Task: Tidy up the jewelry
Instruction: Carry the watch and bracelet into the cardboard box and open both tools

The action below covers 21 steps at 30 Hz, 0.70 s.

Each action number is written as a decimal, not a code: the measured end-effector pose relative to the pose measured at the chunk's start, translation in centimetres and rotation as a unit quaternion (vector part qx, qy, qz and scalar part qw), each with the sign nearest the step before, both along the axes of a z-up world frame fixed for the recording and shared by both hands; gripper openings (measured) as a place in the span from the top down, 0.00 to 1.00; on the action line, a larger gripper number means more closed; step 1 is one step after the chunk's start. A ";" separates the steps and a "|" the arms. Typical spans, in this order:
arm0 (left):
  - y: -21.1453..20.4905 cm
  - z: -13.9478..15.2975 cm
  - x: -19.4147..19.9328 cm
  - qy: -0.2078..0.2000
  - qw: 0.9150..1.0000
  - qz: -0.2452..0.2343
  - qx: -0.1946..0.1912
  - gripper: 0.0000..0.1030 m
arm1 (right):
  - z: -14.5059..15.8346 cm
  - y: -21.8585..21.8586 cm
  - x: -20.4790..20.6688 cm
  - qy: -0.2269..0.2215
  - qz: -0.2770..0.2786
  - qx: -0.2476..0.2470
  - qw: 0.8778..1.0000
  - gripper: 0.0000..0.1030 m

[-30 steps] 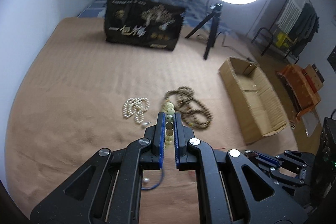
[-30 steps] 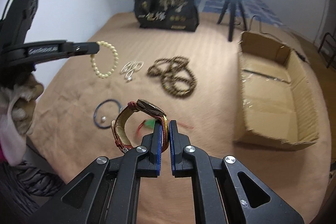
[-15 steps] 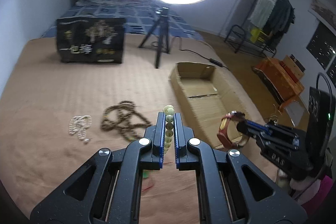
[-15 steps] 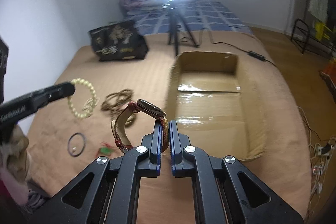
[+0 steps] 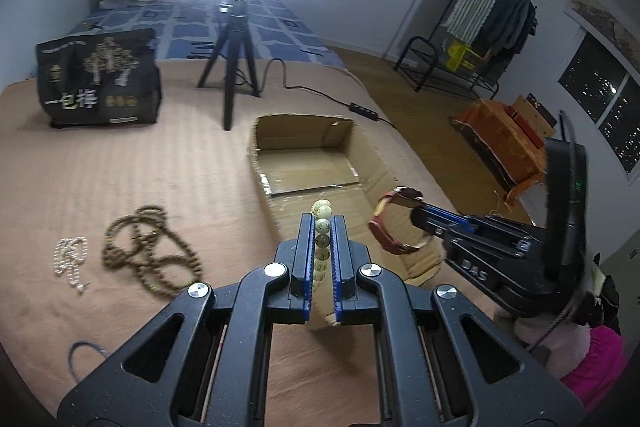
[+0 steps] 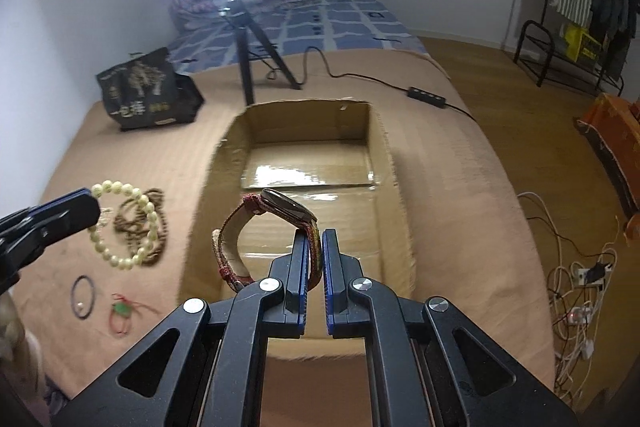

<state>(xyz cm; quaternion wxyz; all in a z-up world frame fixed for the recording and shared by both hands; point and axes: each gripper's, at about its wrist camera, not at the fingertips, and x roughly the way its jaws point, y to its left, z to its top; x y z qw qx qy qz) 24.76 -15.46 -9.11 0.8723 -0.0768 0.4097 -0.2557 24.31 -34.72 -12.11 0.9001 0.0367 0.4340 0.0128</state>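
Observation:
My left gripper (image 5: 323, 223) is shut on a pale bead bracelet (image 5: 322, 227), which hangs from it in the right wrist view (image 6: 128, 223). My right gripper (image 6: 314, 239) is shut on a red-strapped wristwatch (image 6: 256, 231), held above the near end of an open cardboard box (image 6: 384, 163). The watch (image 5: 394, 223) and the box (image 5: 372, 155) also show in the left wrist view. The left gripper hangs at the box's left rim.
On the tan blanket lie a brown bead necklace (image 5: 148, 251), a white pearl string (image 5: 70, 259), a dark ring (image 6: 83, 295) and a red-green charm (image 6: 122, 311). A black bag (image 5: 98, 83), a tripod (image 5: 234, 67) with ring light and a cable stand behind.
Both grippers have swung right from the jewelry pile toward the box, each carrying its piece. The box now lies straight ahead of both.

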 end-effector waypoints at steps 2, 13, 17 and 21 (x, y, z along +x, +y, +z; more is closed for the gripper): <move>-0.9 -0.4 0.3 0.004 1.000 -0.006 -0.002 0.95 | -0.3 -0.7 0.4 0.003 -0.008 -0.003 1.000 0.95; -4.1 -4.0 1.9 0.038 0.999 -0.026 0.014 0.95 | -2.6 -3.8 2.3 0.033 -0.046 -0.017 0.998 0.95; -4.9 -4.8 1.9 0.043 0.998 -0.034 0.021 0.95 | -2.8 -3.9 2.5 0.037 -0.045 -0.018 0.998 0.95; -5.0 -5.6 2.2 0.051 0.998 -0.034 0.029 0.95 | -3.1 -3.7 2.6 0.040 -0.039 -0.021 0.998 0.95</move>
